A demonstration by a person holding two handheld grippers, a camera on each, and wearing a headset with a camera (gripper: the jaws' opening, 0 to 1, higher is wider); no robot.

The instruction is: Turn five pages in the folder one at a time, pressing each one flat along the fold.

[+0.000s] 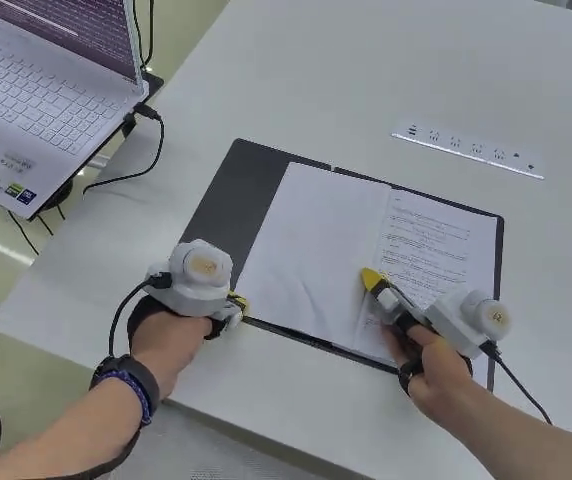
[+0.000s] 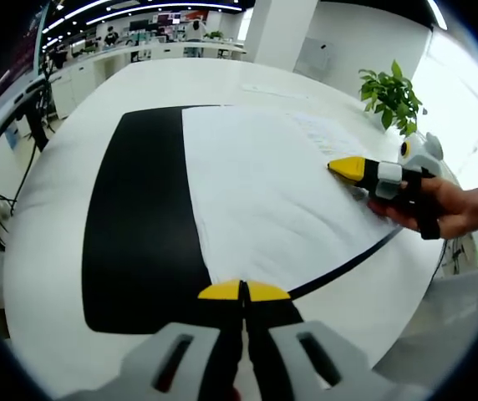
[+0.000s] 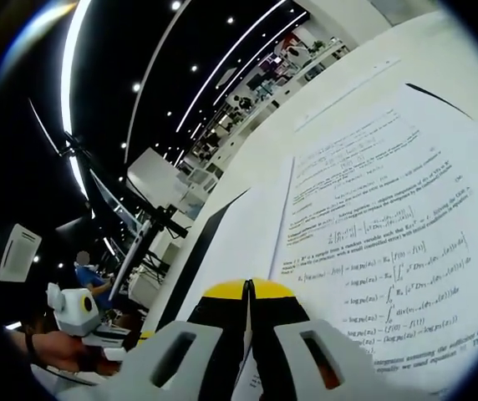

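The black folder (image 1: pixel 224 205) lies open on the white table. A blank white page (image 1: pixel 316 245) lies turned over to its left side, and a printed page (image 1: pixel 436 245) lies on the right. My right gripper (image 1: pixel 371 280) is shut, its yellow tips resting on the paper close to the fold, near the folder's front edge. In the right gripper view the shut tips (image 3: pixel 247 288) sit over the printed page (image 3: pixel 373 251). My left gripper (image 1: pixel 236 303) is shut at the folder's front left edge; in its own view its tips (image 2: pixel 243 291) sit just before the black cover (image 2: pixel 139 242).
An open laptop (image 1: pixel 36 80) stands at the back left, with a black cable (image 1: pixel 136 170) trailing toward the folder. A socket strip (image 1: pixel 466 150) is set into the table behind the folder. The table's front edge runs just under both hands.
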